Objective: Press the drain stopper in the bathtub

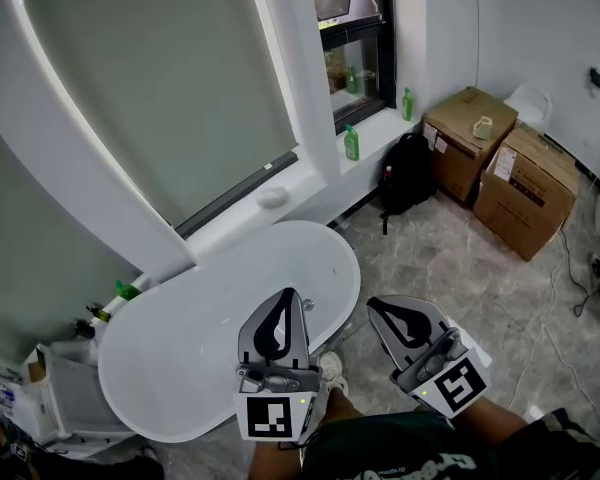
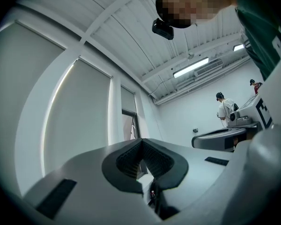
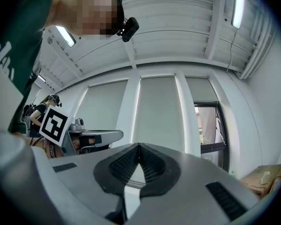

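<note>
A white oval bathtub (image 1: 180,353) stands below the window wall in the head view; I cannot make out its drain stopper. My left gripper (image 1: 287,296) hangs over the tub's near right rim, jaws shut, nothing between them. Just to its right my right gripper (image 1: 373,305) hovers above the floor beside the tub, also shut and empty. Both gripper views look up at the blinds and ceiling. In the left gripper view the left gripper (image 2: 141,142) has its tips together, and in the right gripper view the right gripper (image 3: 139,146) does too.
Green bottles (image 1: 351,143) stand on the window ledge. A black backpack (image 1: 407,173) leans below it, with two cardboard boxes (image 1: 500,168) to its right. A faucet and small items (image 1: 95,318) sit at the tub's left end. Grey marble floor (image 1: 500,298) spreads to the right.
</note>
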A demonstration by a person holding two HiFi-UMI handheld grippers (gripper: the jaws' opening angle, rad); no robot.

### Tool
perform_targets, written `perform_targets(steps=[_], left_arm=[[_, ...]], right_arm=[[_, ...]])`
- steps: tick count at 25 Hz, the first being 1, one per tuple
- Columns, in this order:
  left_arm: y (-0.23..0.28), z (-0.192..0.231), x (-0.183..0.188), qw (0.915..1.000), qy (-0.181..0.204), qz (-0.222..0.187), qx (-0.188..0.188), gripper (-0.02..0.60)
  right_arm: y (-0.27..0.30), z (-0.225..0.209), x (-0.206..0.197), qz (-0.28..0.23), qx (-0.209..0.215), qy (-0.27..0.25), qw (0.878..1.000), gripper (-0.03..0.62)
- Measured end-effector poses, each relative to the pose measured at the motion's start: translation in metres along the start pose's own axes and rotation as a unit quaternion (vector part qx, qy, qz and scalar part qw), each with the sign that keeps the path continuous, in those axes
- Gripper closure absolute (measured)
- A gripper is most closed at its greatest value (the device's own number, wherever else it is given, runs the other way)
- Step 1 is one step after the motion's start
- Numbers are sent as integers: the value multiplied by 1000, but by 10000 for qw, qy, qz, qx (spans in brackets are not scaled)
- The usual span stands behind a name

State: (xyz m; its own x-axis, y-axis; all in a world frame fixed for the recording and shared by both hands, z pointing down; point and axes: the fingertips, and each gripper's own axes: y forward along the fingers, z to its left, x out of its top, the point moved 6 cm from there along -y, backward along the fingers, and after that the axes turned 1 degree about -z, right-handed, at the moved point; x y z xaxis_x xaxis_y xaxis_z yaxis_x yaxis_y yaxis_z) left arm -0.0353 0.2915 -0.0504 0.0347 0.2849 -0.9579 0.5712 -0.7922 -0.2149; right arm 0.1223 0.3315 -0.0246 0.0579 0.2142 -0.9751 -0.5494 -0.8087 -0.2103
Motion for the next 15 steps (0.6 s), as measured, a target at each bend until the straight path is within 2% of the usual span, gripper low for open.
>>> perform_targets(steps=[8,15], left_arm=[[52,57,-27,9998,78,74,-188,574],[79,105,-48,9997,-59,202,-106,574]], right_arm=[[75,-23,-21,252,-38,53,9997,579],[132,-31,-35,413,28,46,9991,579]])
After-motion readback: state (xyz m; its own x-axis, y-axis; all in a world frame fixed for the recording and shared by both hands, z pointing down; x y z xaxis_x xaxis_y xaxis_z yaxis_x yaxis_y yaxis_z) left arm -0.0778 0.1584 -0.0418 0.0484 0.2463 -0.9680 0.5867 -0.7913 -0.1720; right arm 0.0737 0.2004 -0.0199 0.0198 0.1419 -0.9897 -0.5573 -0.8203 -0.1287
